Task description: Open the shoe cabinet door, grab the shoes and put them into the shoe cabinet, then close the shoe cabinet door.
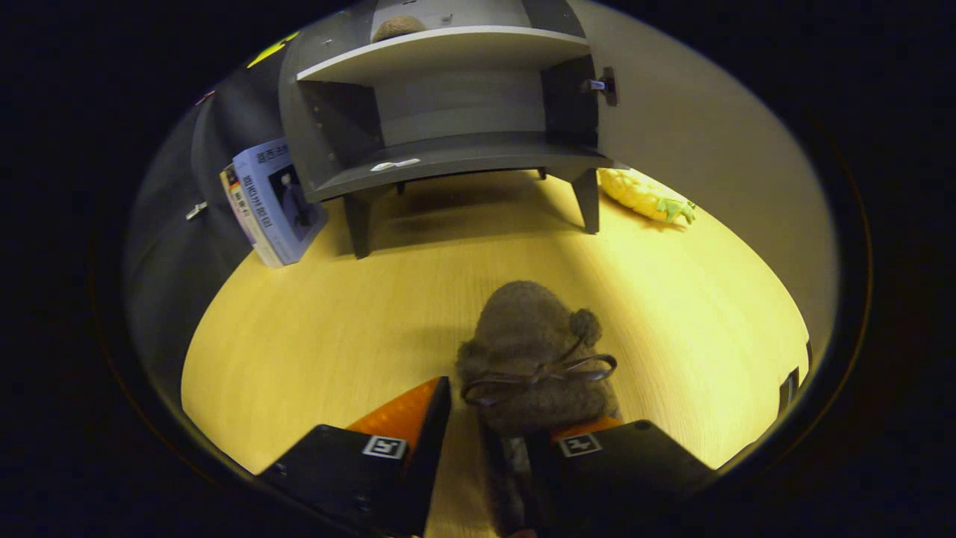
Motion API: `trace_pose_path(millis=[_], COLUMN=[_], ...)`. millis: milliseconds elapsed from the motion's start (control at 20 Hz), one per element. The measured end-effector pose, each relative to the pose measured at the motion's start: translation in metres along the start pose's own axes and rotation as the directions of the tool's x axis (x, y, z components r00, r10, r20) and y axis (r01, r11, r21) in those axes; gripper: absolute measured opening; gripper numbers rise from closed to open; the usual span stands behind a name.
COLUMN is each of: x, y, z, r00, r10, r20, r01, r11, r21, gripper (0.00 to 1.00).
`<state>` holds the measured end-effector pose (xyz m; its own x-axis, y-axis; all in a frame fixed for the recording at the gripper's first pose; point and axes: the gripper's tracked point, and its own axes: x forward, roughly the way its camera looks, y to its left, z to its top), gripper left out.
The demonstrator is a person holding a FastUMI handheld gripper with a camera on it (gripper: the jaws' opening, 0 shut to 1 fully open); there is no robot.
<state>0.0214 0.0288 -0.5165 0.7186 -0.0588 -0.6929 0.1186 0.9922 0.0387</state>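
Observation:
A brown fuzzy shoe with a dark bow lies on the yellow wooden table, its toe pointing toward the shoe cabinet. My gripper is at the shoe's heel end and stands open. The right finger is tucked in under the shoe's opening, and the left finger is beside the shoe with a strip of table showing between them. The grey cabinet stands on legs beyond the shoe, and its door is swung wide open to the right. A second brown shoe sits on the upper shelf. The lower shelf is bare except for a small white label.
Several books lean against the cabinet's left side. A yellow pineapple toy lies by the cabinet's right leg, at the foot of the open door. Bare table stretches between the shoe and the cabinet.

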Motion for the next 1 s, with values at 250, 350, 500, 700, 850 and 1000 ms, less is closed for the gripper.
trace_pose_path(millis=[250, 350, 500, 700, 850, 1000], x=[-0.005, -0.017, -0.045, -0.086, -0.123, -0.15], y=[0.0, 0.002, 0.006, 0.004, 0.008, 0.012], z=[0.01, 0.021, 0.058, 0.115, 0.168, 0.226], r00=[0.999, 0.999, 0.994, 0.991, 0.986, 0.977], r10=[0.02, 0.037, 0.066, 0.05, 0.061, 0.072], r20=[0.03, 0.038, 0.089, 0.121, 0.157, 0.202], r01=[-0.02, -0.038, -0.067, -0.051, -0.062, -0.064], r11=[1.0, 0.999, 0.998, 0.999, 0.998, 0.997], r21=[0.008, 0.024, 0.012, 0.001, 0.0, -0.048], gripper=[0.12, 0.12, 0.12, 0.12, 0.12, 0.12])
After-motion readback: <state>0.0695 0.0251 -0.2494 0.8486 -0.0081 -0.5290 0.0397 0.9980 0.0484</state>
